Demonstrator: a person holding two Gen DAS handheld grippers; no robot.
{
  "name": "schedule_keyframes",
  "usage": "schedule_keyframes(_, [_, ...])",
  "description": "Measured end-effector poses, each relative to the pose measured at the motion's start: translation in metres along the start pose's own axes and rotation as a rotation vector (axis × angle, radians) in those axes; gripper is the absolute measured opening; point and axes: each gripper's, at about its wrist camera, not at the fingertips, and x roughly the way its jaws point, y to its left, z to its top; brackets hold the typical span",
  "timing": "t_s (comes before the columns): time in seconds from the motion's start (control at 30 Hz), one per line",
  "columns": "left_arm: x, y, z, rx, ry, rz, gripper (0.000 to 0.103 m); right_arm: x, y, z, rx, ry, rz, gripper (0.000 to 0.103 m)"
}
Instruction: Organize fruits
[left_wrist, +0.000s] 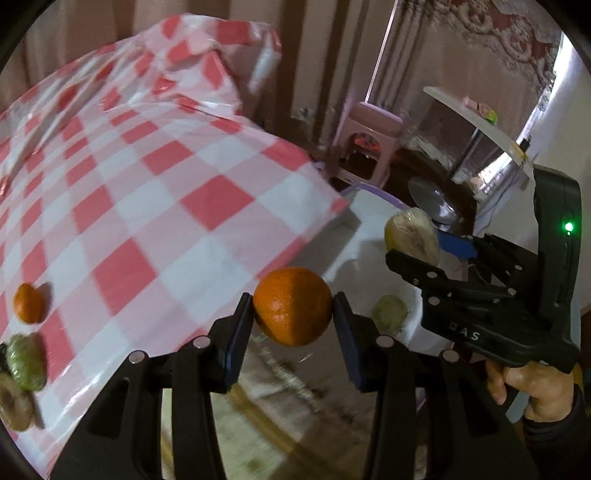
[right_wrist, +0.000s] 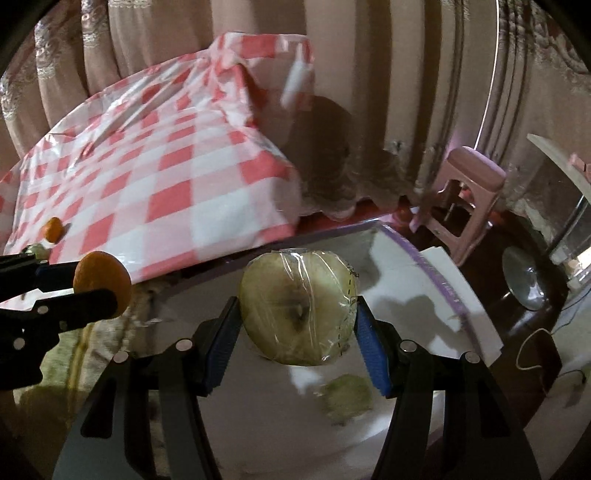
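We see a glossy plastic checked tablecloth (left_wrist: 155, 192), clear shiny film around the apple half (right_wrist: 299, 310), a dimpled orange (left_wrist: 293, 306).

- Indoor light was dim and warm in both views; daylight entered at the far right of the left wrist view.
- The red-and-white checked plastic tablecloth (left_wrist: 155, 177) carried soft glare streaks and motion blur.
- The white round basin (right_wrist: 424, 295) held hard dark shadows.
- Fisheye bending curved the edges, with black vignette corners.
- The floor below was smeared.
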Motion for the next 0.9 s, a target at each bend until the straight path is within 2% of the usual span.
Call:
schedule_keyframes(0.1, [0.015, -0.013, 0.010, 0.008, 0.025, -0.015, 0.044, 0.005, -0.015, 0.005, 0.000, 0.008, -0.009, 0.059])
schedule_keyframes(0.17, [0.024, -0.020, 0.017, 0.004, 0.038, -0.029, 0.044, 0.007, -0.028, 0.010, -0.007, 0.005, -0.046, 0.059])
schedule_keyframes(0.47, [0.081, -0.044, 0.042, -0.062, 0.111, -0.056, 0.044, 0.032, -0.071, 0.022, 0.021, 0.040, -0.098, 0.059])
schedule_keyframes(0.77, [0.151, -0.055, 0.033, -0.131, 0.238, -0.034, 0.044, 0.081, -0.087, 0.008, 0.047, 0.146, -0.118, 0.059])
schedule_keyframes(0.9, [0.179, -0.055, 0.027, -0.192, 0.288, -0.042, 0.044, 0.100, -0.087, 0.005, 0.045, 0.188, -0.124, 0.059])
